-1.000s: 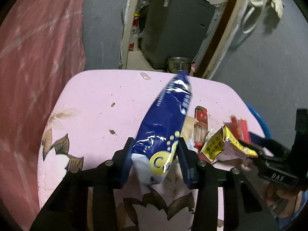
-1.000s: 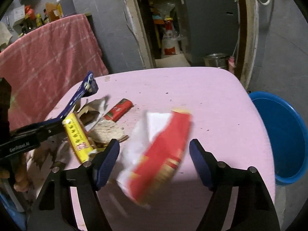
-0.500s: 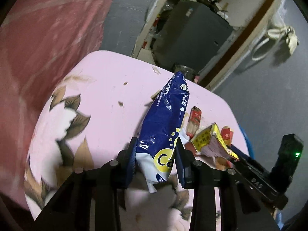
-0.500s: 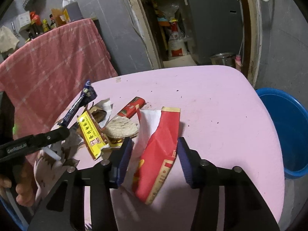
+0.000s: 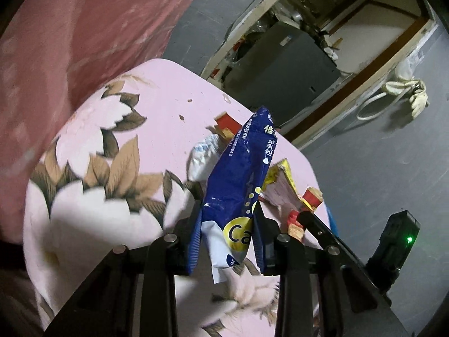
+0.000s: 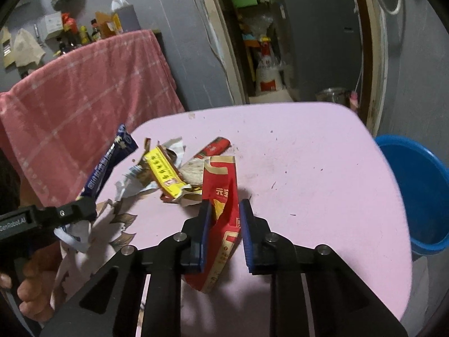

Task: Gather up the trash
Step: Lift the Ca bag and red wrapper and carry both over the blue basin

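My left gripper (image 5: 227,210) pinches the lower end of a long blue packet (image 5: 241,168), jaws still closing; the packet stands tilted above the pink table (image 5: 157,112). From the right wrist the same blue packet (image 6: 112,163) shows at the left. My right gripper (image 6: 224,207) is closing on a red packet (image 6: 221,179), which is crumpled between the pads and rests on the table (image 6: 308,168). Behind it lie a yellow wrapper (image 6: 162,171), crumpled white paper (image 6: 132,179) and a small red tube (image 6: 214,147).
A blue basin (image 6: 415,196) stands below the table's right edge. A pink-red cloth (image 6: 84,106) hangs behind the table on the left. A doorway with a grey cabinet (image 6: 317,42) is at the back. A person's hand (image 6: 33,280) holds the left gripper.
The right jaws have closed from wide open onto the red packet. The left gripper has rolled and shifted with the blue packet, so the table now looks tilted.
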Demonstrator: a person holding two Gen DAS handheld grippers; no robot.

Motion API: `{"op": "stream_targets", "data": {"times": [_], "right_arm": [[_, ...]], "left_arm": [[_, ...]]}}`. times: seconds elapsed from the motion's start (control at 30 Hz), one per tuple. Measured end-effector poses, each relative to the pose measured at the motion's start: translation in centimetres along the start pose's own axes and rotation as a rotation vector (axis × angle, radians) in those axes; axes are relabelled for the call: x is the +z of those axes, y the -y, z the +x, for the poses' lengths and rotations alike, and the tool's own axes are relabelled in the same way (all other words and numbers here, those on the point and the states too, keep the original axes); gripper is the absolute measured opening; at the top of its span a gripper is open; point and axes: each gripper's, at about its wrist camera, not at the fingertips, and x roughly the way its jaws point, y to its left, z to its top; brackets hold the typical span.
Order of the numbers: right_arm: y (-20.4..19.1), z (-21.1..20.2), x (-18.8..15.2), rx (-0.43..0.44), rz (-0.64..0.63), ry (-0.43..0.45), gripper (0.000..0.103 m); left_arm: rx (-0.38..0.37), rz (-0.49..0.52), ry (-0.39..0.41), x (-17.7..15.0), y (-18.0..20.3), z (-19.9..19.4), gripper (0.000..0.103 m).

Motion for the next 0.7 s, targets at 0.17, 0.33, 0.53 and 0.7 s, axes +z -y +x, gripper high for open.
{"op": "stream_targets", "data": {"times": [0.17,0.33,0.53,0.7], "right_arm": [[-0.2,-2.2,-0.5,-0.004,-0.016,0.077,0.013],[-0.2,-3.9,-1.1,-0.009,-0.039,0.126,0.008],[0.0,-5.7,-1.5,-0.021,-0.048,0.194,0.006],[0.3,-7.7,-1.6,-0.046,-0.055,0.267,0.006]], "left_arm": [[-0.028,0.021,0.062,-1.6,1.4,-1.5,0.027],[-0.058,0.019,0.088,-2.5,2.7,-1.7,0.027],[-0.075,0.041,0.097,-3.7,4.4,-1.7,0.027],[-0.095,0.051,0.136,-4.0,5.7,-1.6,0.027]]}}
